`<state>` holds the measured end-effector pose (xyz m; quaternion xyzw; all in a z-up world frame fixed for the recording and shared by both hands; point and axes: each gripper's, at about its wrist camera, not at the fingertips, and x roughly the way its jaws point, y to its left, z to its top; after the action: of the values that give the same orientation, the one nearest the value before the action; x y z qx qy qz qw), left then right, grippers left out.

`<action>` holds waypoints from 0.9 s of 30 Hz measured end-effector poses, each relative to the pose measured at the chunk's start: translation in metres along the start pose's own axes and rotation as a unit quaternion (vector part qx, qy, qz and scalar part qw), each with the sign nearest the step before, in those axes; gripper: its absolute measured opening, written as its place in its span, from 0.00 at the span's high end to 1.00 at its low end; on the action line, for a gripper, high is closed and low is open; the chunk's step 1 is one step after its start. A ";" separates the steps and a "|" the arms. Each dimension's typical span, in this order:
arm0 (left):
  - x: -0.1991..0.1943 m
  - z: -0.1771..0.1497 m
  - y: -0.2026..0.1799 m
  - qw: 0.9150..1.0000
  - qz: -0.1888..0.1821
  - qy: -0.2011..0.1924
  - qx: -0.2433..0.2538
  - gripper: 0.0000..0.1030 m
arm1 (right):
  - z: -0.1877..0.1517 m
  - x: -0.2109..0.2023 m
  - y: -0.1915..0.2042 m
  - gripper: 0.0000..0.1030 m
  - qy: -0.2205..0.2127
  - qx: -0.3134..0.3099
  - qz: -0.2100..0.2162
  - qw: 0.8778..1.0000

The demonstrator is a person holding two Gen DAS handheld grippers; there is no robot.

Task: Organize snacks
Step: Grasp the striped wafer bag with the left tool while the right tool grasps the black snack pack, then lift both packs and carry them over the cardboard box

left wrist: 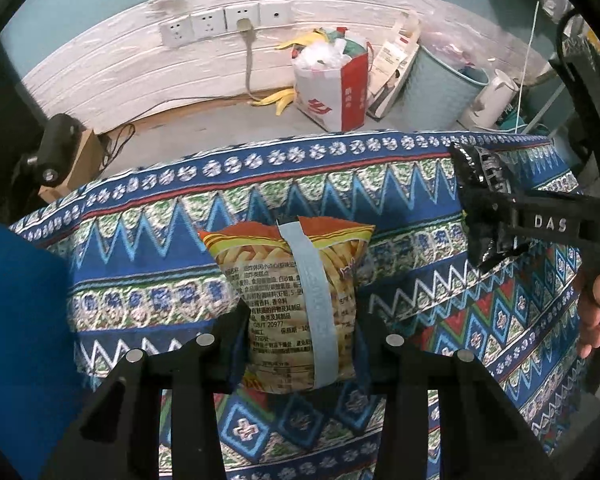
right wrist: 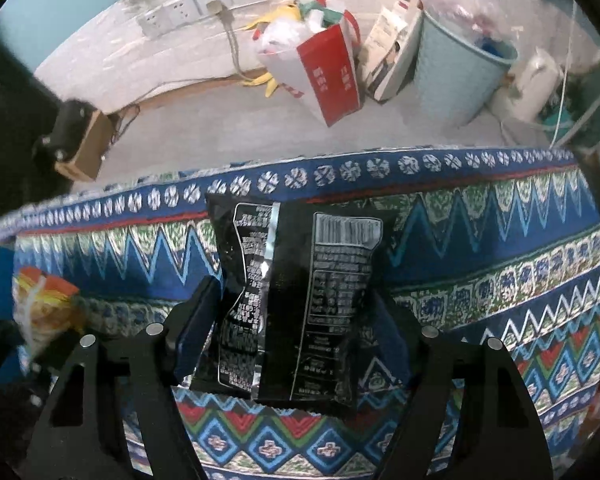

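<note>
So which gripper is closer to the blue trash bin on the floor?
Right. The right gripper, shut on the black packet, sits toward the bin; the left gripper, holding the fries packet, is farther away.

White plank wall [left wrist: 100, 64], wall sockets [left wrist: 224, 24], grey floor [left wrist: 228, 120], patterned tablecloth [left wrist: 420, 184]

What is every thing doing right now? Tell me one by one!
Left tool: shut on the fries snack bag.
Fries snack bag: sealed, held above the cloth.
Right tool: shut on the black snack bag.
Black snack bag: sealed, held up.
Patterned cloth: spread flat.
Blue bin: full.
</note>
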<state>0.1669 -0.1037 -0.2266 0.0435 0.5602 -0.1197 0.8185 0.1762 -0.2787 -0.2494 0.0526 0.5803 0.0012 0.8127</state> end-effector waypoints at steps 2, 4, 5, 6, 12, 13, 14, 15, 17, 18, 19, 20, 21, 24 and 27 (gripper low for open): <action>-0.002 -0.002 0.003 1.000 0.002 0.000 -0.004 0.59 | -0.003 -0.002 0.004 0.47 -0.006 -0.020 -0.004 1.000; -0.006 -0.005 0.006 1.000 0.002 -0.001 -0.006 0.59 | -0.006 -0.007 0.006 0.53 -0.012 -0.031 -0.001 0.999; -0.009 -0.007 0.007 1.000 0.003 -0.002 -0.006 0.59 | -0.007 -0.009 0.006 0.56 -0.014 -0.033 0.002 0.999; -0.011 -0.008 0.008 1.000 0.002 -0.004 -0.006 0.59 | -0.009 -0.012 0.006 0.58 -0.017 -0.034 0.008 0.999; -0.031 -0.011 0.009 1.000 0.003 -0.018 -0.005 0.59 | -0.019 -0.023 0.011 0.61 -0.021 -0.040 0.027 0.999; -0.034 -0.012 0.010 1.000 0.002 -0.021 -0.007 0.59 | -0.020 -0.025 0.012 0.61 -0.023 -0.041 0.030 0.998; -0.039 -0.013 0.010 1.000 0.002 -0.025 -0.008 0.59 | -0.022 -0.028 0.014 0.61 -0.024 -0.042 0.032 0.998; -0.042 -0.014 0.011 1.000 0.002 -0.027 -0.008 0.59 | -0.025 -0.032 0.016 0.61 -0.027 -0.044 0.035 0.998; -0.051 -0.016 0.011 0.999 0.002 -0.035 -0.007 0.59 | -0.029 -0.040 0.020 0.61 -0.033 -0.046 0.042 0.998; -0.055 -0.016 0.012 0.999 0.002 -0.038 -0.006 0.59 | -0.030 -0.044 0.022 0.61 -0.035 -0.047 0.045 0.997; -0.060 -0.017 0.012 0.999 0.003 -0.041 -0.005 0.59 | -0.032 -0.048 0.024 0.61 -0.037 -0.049 0.048 0.997; -0.063 -0.018 0.012 0.999 0.003 -0.044 -0.006 0.59 | -0.034 -0.052 0.027 0.61 -0.040 -0.049 0.050 0.997; -0.068 -0.019 0.013 0.999 0.003 -0.048 -0.007 0.59 | -0.035 -0.057 0.029 0.61 -0.042 -0.049 0.053 0.996; -0.080 -0.022 0.016 0.998 0.001 -0.055 -0.013 0.59 | -0.038 -0.071 0.035 0.61 -0.053 -0.050 0.064 0.995; -0.093 -0.026 0.019 0.998 0.003 -0.062 -0.016 0.59 | -0.039 -0.086 0.044 0.61 -0.065 -0.053 0.075 0.994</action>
<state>0.1162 -0.0661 -0.1515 0.0245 0.5100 -0.1103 0.8527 0.1138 -0.2372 -0.1769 0.0525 0.5195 0.0895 0.8482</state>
